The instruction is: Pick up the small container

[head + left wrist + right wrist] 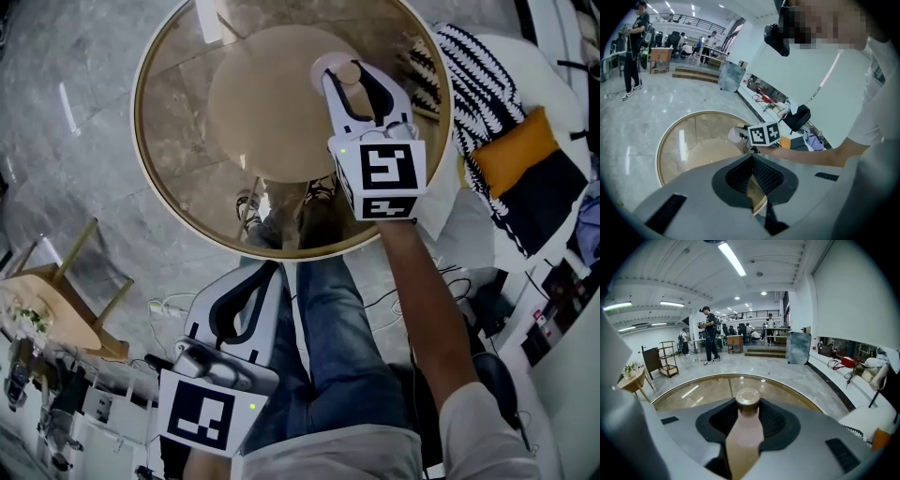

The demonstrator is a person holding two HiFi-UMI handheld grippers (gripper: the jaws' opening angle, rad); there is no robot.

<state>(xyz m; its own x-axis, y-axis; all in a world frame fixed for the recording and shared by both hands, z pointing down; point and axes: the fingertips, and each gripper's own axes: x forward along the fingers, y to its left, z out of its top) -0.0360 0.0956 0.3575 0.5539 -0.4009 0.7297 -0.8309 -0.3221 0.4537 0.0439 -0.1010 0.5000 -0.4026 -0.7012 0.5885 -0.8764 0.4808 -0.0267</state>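
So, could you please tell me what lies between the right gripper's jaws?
The small container, a capped pale bottle, fills that gap, clamped by the right gripper; the right gripper view shows it plainly.

My right gripper [349, 67] sat out at twelve o'clock, on a bare forearm [433, 300] stretched up from five o'clock, its jaws clamped on the small container [746, 427]. My left gripper [269, 269] hung low at seven o'clock, angled toward one o'clock, jaws together on nothing.
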